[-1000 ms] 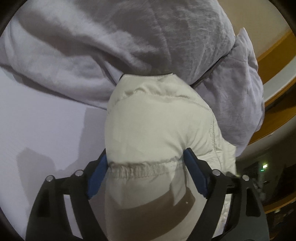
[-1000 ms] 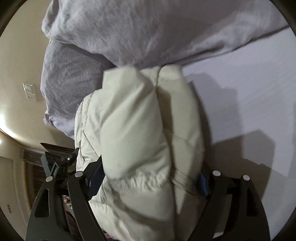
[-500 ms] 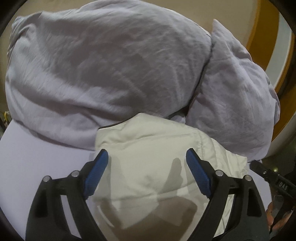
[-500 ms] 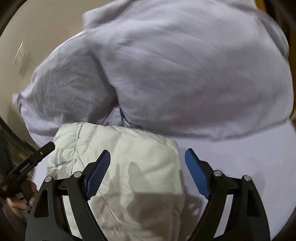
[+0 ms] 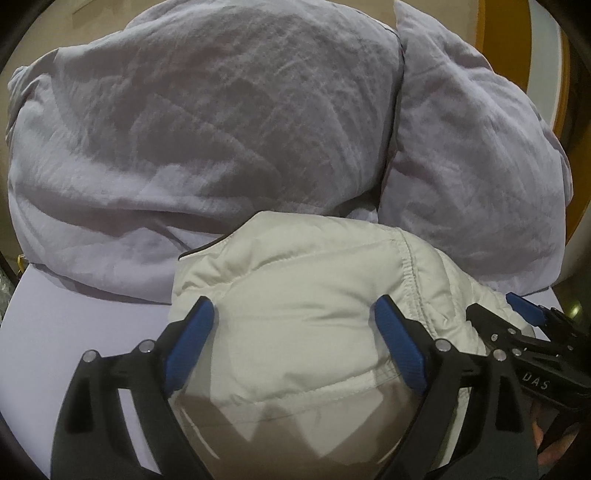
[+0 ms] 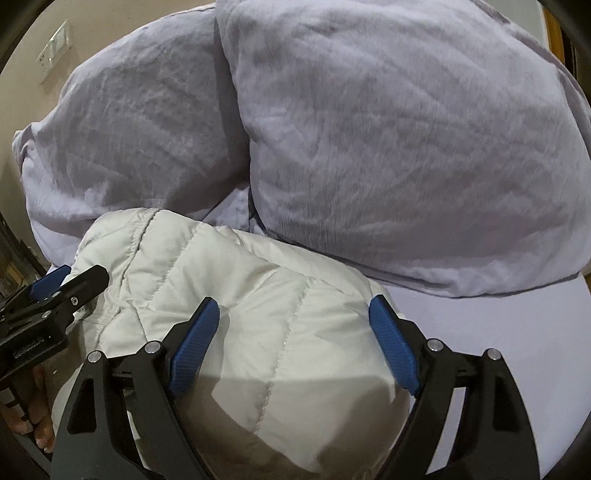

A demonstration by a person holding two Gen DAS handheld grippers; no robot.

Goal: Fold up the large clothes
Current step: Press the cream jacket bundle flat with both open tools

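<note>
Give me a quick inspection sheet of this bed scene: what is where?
Surface: pale lilac sheet, mostly bare.
Job's things: folded cream jacket lying on the sheet, against the pillows.
Clutter: two lilac pillows side by side behind it.
Tongs: left tongs opening, astride the jacket, pads off it; right tongs open over it, not gripping.
Cables: nothing seen.
Surroundings: beige wall with switch plate; wooden trim.

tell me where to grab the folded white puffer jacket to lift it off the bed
Take the white puffer jacket by its two short ends, one hand-held gripper per side, coming from the near edge. It lies as a thick rounded bundle, too bulky for one bite across, and the pillows block the far side.
</note>
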